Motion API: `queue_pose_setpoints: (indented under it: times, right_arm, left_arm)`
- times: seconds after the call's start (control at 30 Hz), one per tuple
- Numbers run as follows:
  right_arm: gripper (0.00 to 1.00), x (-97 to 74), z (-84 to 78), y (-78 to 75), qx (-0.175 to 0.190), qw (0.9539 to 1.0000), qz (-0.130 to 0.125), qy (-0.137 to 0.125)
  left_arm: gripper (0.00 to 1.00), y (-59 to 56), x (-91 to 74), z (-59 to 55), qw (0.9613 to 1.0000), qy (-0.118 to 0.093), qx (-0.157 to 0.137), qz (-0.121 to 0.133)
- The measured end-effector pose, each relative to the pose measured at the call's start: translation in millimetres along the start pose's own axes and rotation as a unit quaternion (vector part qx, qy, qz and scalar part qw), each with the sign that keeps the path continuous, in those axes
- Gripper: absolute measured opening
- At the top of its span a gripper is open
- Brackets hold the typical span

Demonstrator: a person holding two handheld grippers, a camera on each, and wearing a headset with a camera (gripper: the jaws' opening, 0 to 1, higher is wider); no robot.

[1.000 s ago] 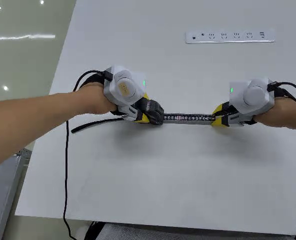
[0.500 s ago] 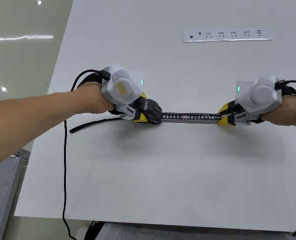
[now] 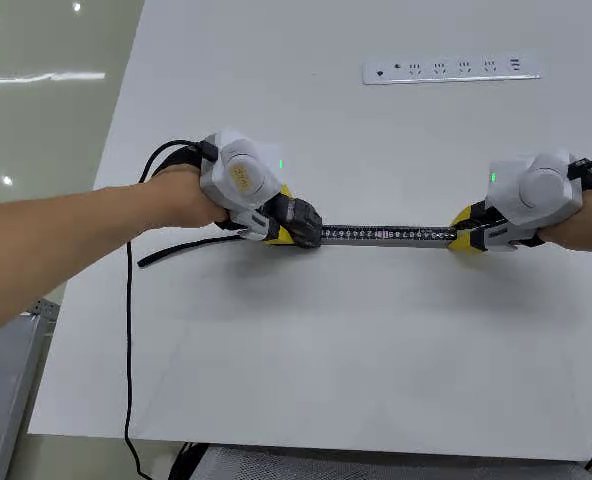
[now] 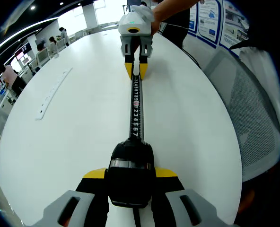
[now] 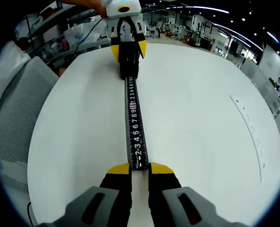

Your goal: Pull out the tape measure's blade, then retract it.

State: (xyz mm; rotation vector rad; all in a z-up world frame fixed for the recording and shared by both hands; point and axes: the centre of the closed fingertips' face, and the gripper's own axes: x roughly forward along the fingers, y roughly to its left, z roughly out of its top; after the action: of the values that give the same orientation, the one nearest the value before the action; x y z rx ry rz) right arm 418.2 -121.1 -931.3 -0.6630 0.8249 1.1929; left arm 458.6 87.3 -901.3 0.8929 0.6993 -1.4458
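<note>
Tape measure (image 3: 301,224) spans the middle of a wide white surface (image 3: 326,360), drawn out between two hand-held tongs. A grey mesh chair (image 4: 253,118) stands at the near edge of the surface. A white power strip (image 3: 451,70) lies well apart toward the far side. The left tongs (image 3: 284,222), gripped in a person's left hand (image 3: 181,195), are clamped on the tape measure's black case (image 4: 130,172), with yellow-tipped jaws pressed to both its sides. The right tongs (image 3: 464,238) are closed on the free end of the blade (image 3: 386,234), pinching it between yellow tips. The blade runs straight from the case's mouth to the right tongs, low over the surface, its printed numerals facing up. Black cables (image 3: 131,330) trail from the left tongs over the surface's near edge.
</note>
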Motion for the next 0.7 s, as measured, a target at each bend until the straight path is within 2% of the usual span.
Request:
queue_pose_setpoints:
  times: [0.7]
  right_arm:
    - [0.11,-24.2,-22.5,-0.6,0.009,0.9999,-0.007,0.002]
  left_arm:
    - [0.31,0.2,1.5,0.8,1.0000,0.003,-0.001,0.000]
